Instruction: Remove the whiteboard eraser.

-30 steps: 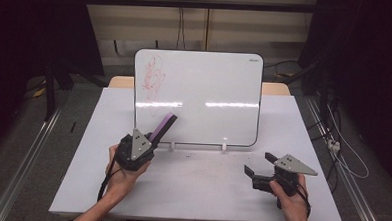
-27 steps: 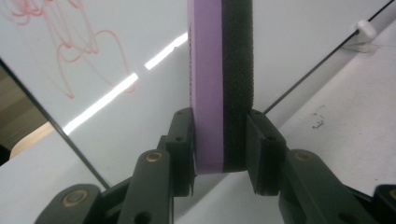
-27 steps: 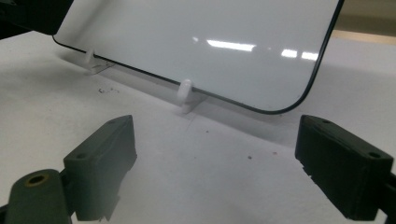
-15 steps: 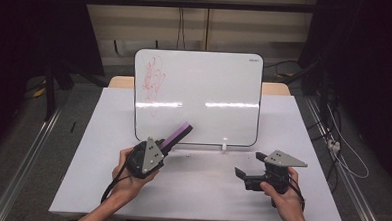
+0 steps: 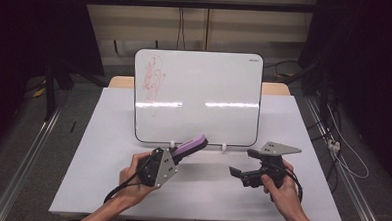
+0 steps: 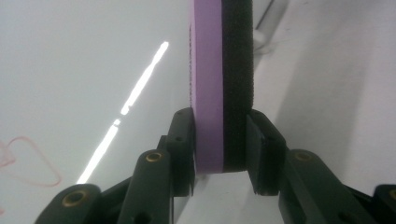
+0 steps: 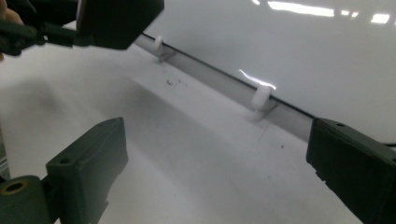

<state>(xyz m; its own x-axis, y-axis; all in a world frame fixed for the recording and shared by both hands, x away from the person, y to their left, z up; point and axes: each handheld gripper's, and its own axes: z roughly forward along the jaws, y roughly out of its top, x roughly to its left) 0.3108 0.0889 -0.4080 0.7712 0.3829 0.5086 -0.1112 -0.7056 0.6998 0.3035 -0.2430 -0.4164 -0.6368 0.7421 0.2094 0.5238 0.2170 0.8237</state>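
Eraser (image 6: 219,88) sits clamped in our left claw (image 5: 182,152) near the whiteboard (image 5: 200,90), while our right claw (image 5: 242,162) gapes empty.

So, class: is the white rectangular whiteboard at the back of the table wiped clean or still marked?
Still marked. The white rectangular whiteboard bears red scribbles near its upper left corner; the rest looks clean.

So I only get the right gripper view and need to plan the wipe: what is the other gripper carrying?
Observer: The left gripper is shut on a purple eraser with a black felt face.
Operator: Anything to wipe on the board?
Observer: Red scribbles at the upper left of the whiteboard.
Operator: And my own jaws?
Observer: The right gripper is open, with nothing between its jaws, above the table.
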